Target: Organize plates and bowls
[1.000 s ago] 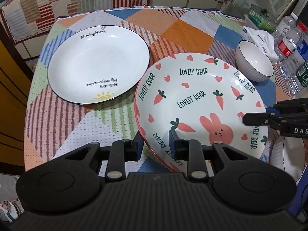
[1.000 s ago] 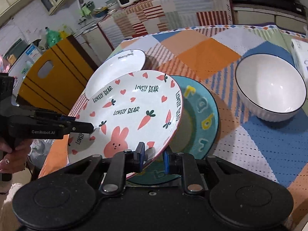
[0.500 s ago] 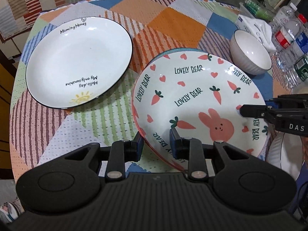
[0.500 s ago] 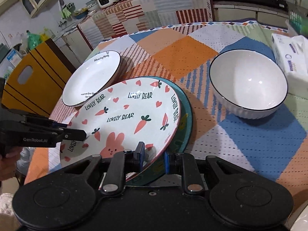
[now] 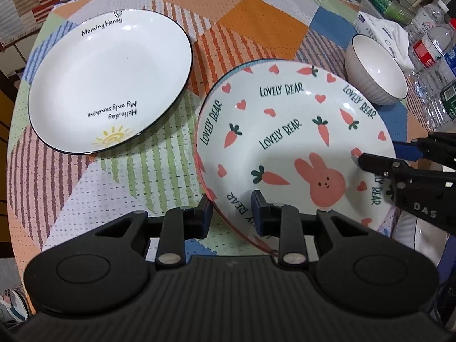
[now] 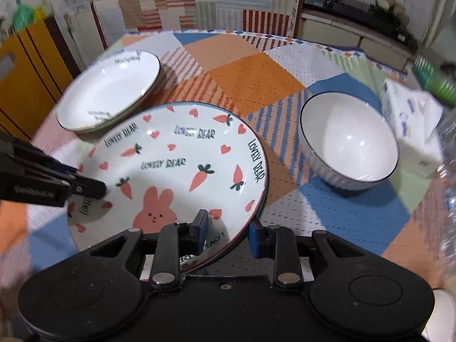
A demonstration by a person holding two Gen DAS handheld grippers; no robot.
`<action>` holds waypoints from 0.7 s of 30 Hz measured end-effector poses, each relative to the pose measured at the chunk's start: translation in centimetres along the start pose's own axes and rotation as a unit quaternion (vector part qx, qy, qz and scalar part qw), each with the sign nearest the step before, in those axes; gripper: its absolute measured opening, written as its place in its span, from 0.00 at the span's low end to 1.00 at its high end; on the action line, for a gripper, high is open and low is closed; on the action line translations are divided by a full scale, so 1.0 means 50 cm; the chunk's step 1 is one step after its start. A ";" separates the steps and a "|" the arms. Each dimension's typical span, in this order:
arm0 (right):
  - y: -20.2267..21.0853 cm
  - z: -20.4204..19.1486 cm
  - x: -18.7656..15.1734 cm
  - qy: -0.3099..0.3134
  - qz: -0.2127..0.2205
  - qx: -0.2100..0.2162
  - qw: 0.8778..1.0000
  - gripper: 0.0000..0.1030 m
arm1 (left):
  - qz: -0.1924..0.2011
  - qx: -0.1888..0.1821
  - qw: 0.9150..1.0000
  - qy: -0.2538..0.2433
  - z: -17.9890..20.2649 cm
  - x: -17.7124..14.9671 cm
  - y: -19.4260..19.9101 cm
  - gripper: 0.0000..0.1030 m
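While the left gripper point(image 5: 231, 209) pinches the rabbit plate's point(image 5: 287, 142) rim, the right gripper point(image 6: 226, 228) is opening — rim between its parted fingers — near the table's point(image 5: 250, 22) edge.

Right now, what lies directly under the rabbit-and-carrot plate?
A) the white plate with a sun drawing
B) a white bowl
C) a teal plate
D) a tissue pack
C: a teal plate shows as a thin rim along the far and right edge of the rabbit plate, which sits on it.
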State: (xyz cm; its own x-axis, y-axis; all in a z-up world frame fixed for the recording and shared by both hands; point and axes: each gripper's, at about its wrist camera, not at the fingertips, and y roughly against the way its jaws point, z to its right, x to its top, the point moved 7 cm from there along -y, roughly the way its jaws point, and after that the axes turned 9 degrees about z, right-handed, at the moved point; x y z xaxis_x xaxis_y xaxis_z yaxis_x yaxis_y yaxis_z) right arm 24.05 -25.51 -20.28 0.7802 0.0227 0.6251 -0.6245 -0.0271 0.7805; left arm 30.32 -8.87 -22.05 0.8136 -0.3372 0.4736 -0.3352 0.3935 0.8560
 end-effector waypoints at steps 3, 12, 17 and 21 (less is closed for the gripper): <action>-0.010 0.000 -0.002 0.011 -0.007 -0.030 0.999 0.34 | 0.004 0.009 1.000 -0.014 0.007 -0.005 0.000 0.26; -0.026 -0.003 -0.014 0.032 0.004 -0.072 0.997 0.34 | 0.011 0.008 1.000 0.006 0.003 -0.009 0.013 0.25; 0.015 -0.007 -0.007 0.022 0.040 -0.064 0.997 0.34 | 0.017 0.015 1.000 0.001 0.003 -0.017 0.052 0.25; 0.065 -0.021 0.011 0.034 0.068 -0.041 0.996 0.34 | 0.044 0.036 0.998 0.001 -0.005 -0.024 0.096 0.25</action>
State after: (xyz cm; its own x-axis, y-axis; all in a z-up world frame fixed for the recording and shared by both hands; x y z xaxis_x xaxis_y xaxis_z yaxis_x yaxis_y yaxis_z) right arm 22.41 -24.55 -17.41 0.6860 0.0919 0.7218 -0.7270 0.0464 0.6851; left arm 27.86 -6.38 -18.54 0.7802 -0.3034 0.5470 -0.4381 0.3591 0.8241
